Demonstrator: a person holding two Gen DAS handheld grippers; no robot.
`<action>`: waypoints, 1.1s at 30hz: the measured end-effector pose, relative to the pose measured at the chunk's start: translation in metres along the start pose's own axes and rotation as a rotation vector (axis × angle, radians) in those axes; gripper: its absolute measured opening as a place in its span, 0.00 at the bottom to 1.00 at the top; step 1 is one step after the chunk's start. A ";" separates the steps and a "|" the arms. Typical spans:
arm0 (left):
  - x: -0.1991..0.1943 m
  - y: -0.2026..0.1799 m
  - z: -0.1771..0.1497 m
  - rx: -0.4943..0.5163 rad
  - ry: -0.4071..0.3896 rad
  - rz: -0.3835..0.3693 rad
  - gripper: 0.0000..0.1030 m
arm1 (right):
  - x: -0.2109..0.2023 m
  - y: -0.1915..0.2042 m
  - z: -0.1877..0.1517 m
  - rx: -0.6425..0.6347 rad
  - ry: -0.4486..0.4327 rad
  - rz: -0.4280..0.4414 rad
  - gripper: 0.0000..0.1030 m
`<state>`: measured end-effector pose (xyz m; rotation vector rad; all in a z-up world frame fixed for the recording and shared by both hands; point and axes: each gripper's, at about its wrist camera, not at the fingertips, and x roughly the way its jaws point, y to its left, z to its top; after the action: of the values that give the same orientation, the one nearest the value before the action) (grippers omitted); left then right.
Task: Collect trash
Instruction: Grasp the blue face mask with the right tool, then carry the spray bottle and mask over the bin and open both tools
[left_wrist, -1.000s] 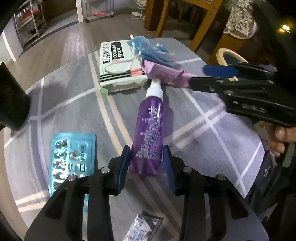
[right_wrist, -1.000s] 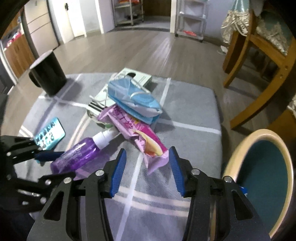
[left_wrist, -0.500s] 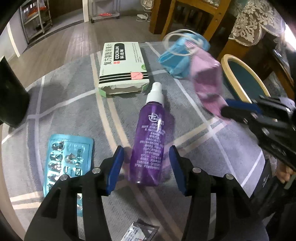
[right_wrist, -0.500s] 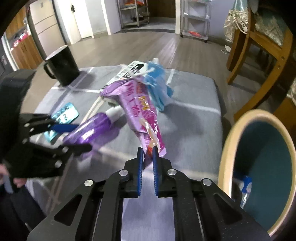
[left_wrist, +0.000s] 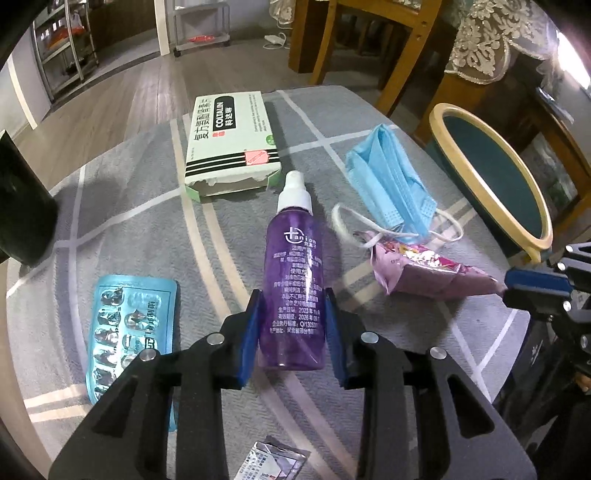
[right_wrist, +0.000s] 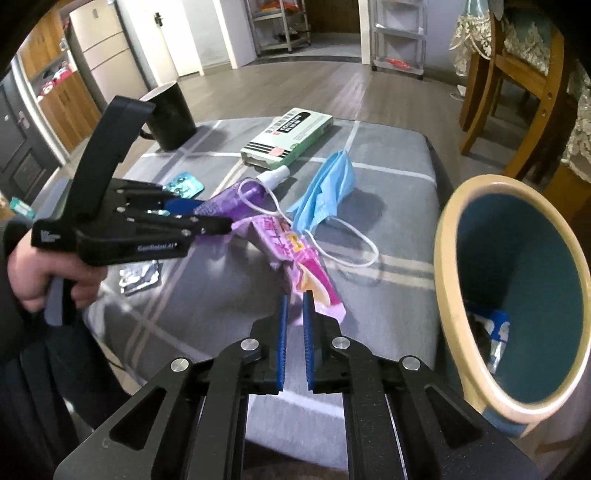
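A purple spray bottle (left_wrist: 293, 266) lies on the grey checked tablecloth (left_wrist: 147, 229). My left gripper (left_wrist: 293, 306) straddles its lower half, jaws closing, both blue pads against its sides. My right gripper (right_wrist: 293, 299) is shut on the end of a pink snack wrapper (right_wrist: 303, 258), near the table's right edge. A blue face mask (right_wrist: 328, 188) lies just behind the wrapper, and one white ear loop crosses it. From the left wrist view, the wrapper (left_wrist: 424, 273) runs to the right gripper (left_wrist: 535, 284). A cream-rimmed bin (right_wrist: 443, 258) with a teal inside stands just right of the table.
A green-and-white medicine box (left_wrist: 229, 140) lies at the far side of the table. A blue blister pack (left_wrist: 129, 325) and a foil sachet (left_wrist: 273, 461) lie near the front, and a black mug (right_wrist: 170, 110) stands far left. Wooden chairs stand behind the bin, which holds some trash.
My right gripper shut on the pink wrapper and pulled it right towards the bin, and the mask came off the box with it. The left jaws widened, then narrowed onto the bottle.
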<state>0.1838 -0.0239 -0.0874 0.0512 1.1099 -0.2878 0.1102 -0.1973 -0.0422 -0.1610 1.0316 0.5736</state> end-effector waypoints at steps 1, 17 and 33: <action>0.000 -0.001 0.001 -0.002 -0.003 0.001 0.31 | -0.001 0.000 -0.003 0.005 0.002 0.003 0.09; -0.024 0.012 -0.008 -0.062 -0.048 -0.014 0.31 | 0.018 -0.026 0.055 0.249 -0.090 0.023 0.44; -0.053 0.024 -0.007 -0.135 -0.162 -0.022 0.31 | 0.028 -0.044 0.071 0.363 -0.145 0.085 0.10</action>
<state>0.1620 0.0117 -0.0454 -0.1027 0.9671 -0.2321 0.1979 -0.1961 -0.0354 0.2421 0.9876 0.4580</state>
